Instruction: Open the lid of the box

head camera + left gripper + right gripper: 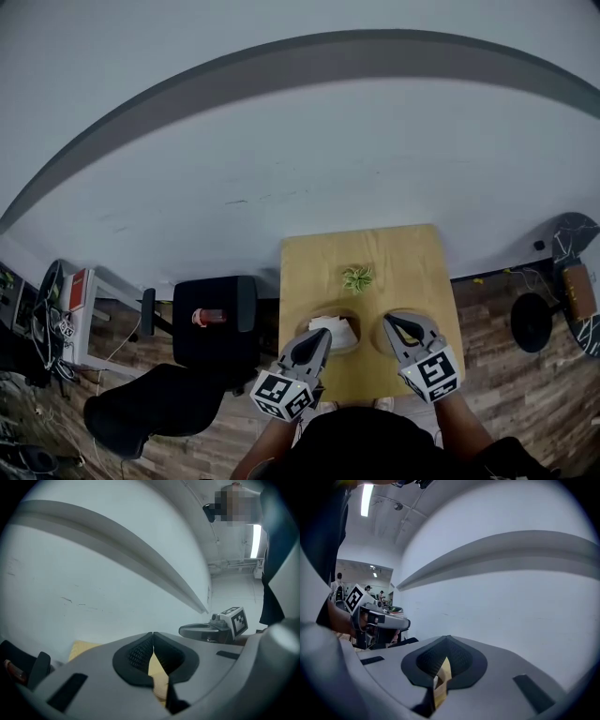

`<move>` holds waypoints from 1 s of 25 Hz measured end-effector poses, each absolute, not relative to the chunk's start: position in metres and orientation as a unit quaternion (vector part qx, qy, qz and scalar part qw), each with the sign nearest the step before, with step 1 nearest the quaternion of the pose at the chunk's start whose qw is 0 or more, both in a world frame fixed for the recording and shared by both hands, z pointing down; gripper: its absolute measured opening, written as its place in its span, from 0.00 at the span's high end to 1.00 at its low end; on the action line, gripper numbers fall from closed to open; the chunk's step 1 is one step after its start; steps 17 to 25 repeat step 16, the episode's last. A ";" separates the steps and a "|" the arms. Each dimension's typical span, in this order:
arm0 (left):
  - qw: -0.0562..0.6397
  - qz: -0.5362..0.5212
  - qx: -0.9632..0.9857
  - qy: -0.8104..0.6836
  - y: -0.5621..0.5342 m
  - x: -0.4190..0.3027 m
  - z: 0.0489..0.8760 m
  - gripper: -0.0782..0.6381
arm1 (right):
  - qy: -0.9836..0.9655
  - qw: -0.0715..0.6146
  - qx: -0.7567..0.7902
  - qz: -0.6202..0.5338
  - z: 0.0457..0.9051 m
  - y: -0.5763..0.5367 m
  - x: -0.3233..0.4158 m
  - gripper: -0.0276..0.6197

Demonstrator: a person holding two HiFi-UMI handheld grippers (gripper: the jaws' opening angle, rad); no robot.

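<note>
- A cluttered shelf (73, 314) with cables stands on the wood floor, well to the left of the table (412, 258).
- A black chair (217, 330) stands just beside the table's left edge, with a small red thing (208, 317) lying on its seat.
- The table is small, square and pale wood, and its far edge is against the white wall (281, 159).
- The left gripper (323, 335) is held over the near left part of the table. Its jaws are pressed together at the tips with nothing between them. Only a strip of tabletop shows through the slit lower down.
- The box (339, 330) is white and sits on the near half of the table, left of its middle. In the head view the left gripper's tip overlaps the box's left edge. I cannot tell whether they touch, nor how the lid sits.
- A small green plant (357, 277) stands near the middle of the table, beyond the box and apart from it.
- The right gripper (390, 323) is held over the near right part of the table, to the right of the box and apart from it. Its jaws are closed tip to tip and hold nothing.
- A round black stool base (532, 322) stands on the floor to the right of the table.
</note>
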State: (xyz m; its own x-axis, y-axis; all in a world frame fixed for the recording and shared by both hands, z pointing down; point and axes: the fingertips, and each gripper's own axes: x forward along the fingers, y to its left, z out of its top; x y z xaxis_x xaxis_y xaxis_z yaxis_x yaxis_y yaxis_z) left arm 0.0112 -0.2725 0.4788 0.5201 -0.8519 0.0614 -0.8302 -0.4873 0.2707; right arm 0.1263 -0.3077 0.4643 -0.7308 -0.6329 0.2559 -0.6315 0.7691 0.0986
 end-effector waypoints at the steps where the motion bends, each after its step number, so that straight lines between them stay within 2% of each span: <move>1: 0.133 -0.044 0.861 -0.489 -0.272 0.011 0.476 0.86 | -0.931 0.134 0.339 -0.002 0.463 -0.308 0.124 0.93; 9: 0.125 -0.048 0.861 -0.491 -0.268 0.011 0.469 0.86 | -0.934 0.134 0.331 -0.006 0.461 -0.306 0.120 0.93; 16: 0.090 0.000 0.874 -0.478 -0.265 0.025 0.474 0.86 | -0.941 0.118 0.315 -0.033 0.457 -0.302 0.120 0.93; 25: 0.090 0.000 0.874 -0.478 -0.265 0.025 0.474 0.86 | -0.941 0.118 0.315 -0.033 0.457 -0.302 0.120 0.93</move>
